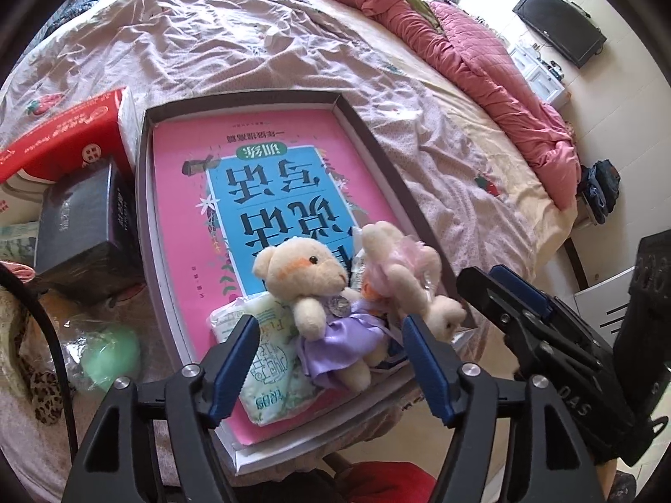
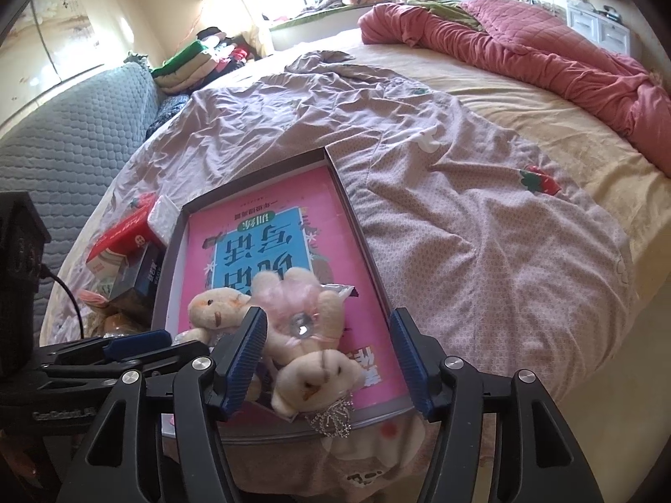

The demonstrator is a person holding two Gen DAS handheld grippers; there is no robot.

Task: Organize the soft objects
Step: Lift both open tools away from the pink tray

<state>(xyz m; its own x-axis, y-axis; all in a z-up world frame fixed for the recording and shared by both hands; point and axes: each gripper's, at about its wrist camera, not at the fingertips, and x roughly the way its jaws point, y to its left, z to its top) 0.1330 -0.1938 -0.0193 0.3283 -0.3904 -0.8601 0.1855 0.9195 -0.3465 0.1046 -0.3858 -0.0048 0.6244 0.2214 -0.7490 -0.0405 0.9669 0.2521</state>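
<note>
Two small teddy bears lie in a shallow grey tray [image 1: 360, 125] on the bed, on top of a pink book [image 1: 184, 193] with a blue panel that fills the tray. The bear in the purple dress [image 1: 314, 293] lies near the tray's near edge, face up, partly over a pale green tissue pack [image 1: 272, 377]. The bear in the pink dress [image 2: 302, 327] lies touching it, head toward the tray's front rim, with a bead chain [image 2: 331, 419] spilling over that rim.

The left gripper [image 1: 331, 356] stands open above the purple bear, its blue pads on either side and clear of the toy. The right gripper [image 2: 331, 360] is open too, straddling the pink bear; the left pad looks close to the toy, but I cannot tell whether it touches.

Left of the tray sit a red box [image 1: 63, 138] and a dark box [image 1: 84, 226]. A rumpled pink quilt [image 2: 524, 42] lies at the far side of the bed.
</note>
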